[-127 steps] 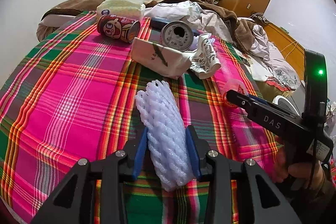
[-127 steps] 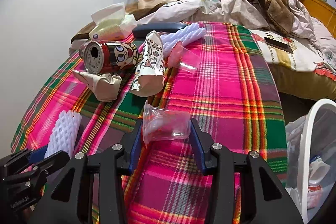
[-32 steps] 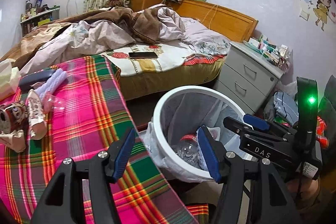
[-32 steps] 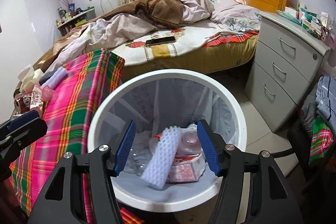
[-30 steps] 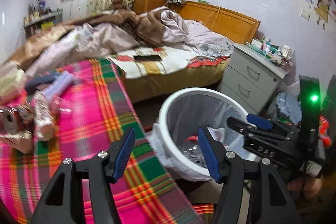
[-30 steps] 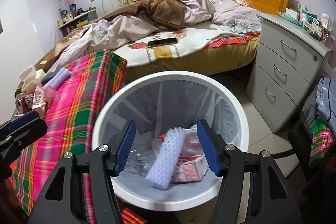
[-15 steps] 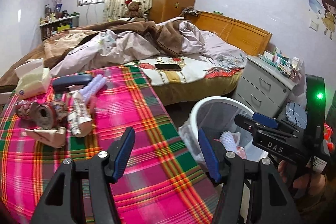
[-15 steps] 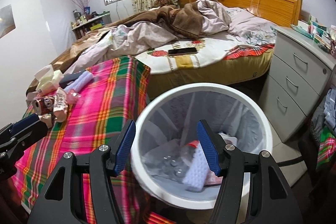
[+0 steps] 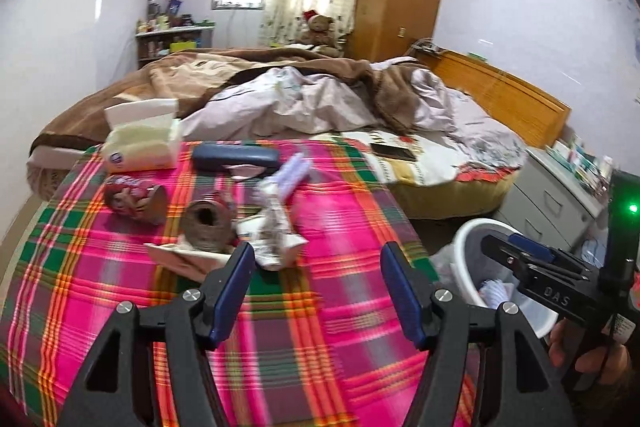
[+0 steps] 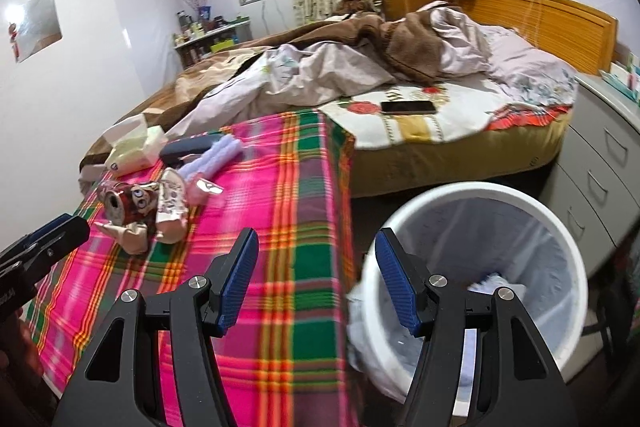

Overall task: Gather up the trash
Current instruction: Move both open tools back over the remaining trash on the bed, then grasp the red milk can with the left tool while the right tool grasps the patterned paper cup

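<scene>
Far left of the left wrist view, a tissue pack (image 9: 138, 145) sits at the back of the plaid-covered counter (image 9: 340, 307), and in front of it a red cartoon can (image 9: 134, 197) lies on its side. Just right of that, a second can (image 9: 208, 225) shows its open mouth, resting against a crumpled paper wrapper (image 9: 184, 259). A crushed printed cup (image 9: 276, 233) lies just beside it, with a pale foam net sleeve (image 9: 294, 173) and a dark case (image 9: 236, 157) behind.

Low in the frame, the left gripper (image 9: 316, 291) hangs over bare plaid, its fingers spread and nothing between them; the jaws have just been opening wider. Further right, the white trash bin (image 9: 464, 239) stands on the floor beside the counter, white foam netting showing inside.

Over to the right wrist view: the trash pile sits at mid left, and a phone (image 10: 408, 107) lies on the bed (image 10: 460, 131) at upper right. The right gripper (image 10: 316, 281) is released too, blue fingers (image 10: 240, 279) apart and holding nothing, one over the counter's edge, the other over the bin's rim. The bin fills the lower right, lined with a bag.
</scene>
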`<state>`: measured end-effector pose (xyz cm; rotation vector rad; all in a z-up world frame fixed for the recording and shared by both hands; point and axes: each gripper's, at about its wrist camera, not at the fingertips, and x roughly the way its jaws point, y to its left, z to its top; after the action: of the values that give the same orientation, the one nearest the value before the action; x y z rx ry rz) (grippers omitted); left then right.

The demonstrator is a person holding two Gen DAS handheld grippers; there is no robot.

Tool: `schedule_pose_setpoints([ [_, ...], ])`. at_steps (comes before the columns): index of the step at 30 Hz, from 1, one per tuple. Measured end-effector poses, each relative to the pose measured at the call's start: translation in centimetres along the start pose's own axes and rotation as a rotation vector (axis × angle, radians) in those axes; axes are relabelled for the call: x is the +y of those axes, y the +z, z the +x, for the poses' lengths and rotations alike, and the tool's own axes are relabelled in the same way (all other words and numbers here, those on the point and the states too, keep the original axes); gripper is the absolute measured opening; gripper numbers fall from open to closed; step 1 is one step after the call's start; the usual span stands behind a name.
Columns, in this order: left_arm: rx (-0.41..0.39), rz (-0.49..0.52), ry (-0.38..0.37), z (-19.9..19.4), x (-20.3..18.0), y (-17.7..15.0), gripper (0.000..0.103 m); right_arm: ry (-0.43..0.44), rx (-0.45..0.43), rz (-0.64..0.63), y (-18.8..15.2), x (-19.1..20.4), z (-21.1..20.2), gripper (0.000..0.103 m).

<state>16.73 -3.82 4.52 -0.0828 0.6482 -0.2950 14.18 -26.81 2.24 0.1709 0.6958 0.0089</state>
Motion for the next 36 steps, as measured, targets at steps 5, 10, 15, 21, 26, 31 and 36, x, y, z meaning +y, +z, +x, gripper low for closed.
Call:
schedule_pose_setpoints([
  [5,0.01,-0.036,0.048,0.6,3.2,0.3,0.068,0.03,0.025,-0.009,0.4,1.6,1.7,0.062],
  [10,0.027,-0.067,0.08,2.0,5.5,0.7,0.069,0.057,0.047,-0.027,0.9,3.1,3.2,0.062],
  [15,0.059,-0.071,0.067,4.2,6.7,1.4,0.069,0.064,0.072,-0.043,1.2,4.4,4.8,0.062],
  [21,0.103,-0.092,0.043,7.2,7.9,2.1,0.069,0.078,0.097,-0.056,1.6,5.6,6.5,0.062],
  [26,0.149,-0.116,0.044,8.9,8.9,2.1,0.069,0.106,0.111,-0.071,1.7,7.0,7.2,0.062],
  [31,0.146,-0.139,0.045,9.3,10.0,2.1,0.069,0.149,0.119,-0.094,1.5,8.5,7.6,0.062],
  [36,0.158,-0.162,0.025,9.5,11.0,1.8,0.054,0.188,0.13,-0.114,1.4,10.1,8.2,0.062],
])
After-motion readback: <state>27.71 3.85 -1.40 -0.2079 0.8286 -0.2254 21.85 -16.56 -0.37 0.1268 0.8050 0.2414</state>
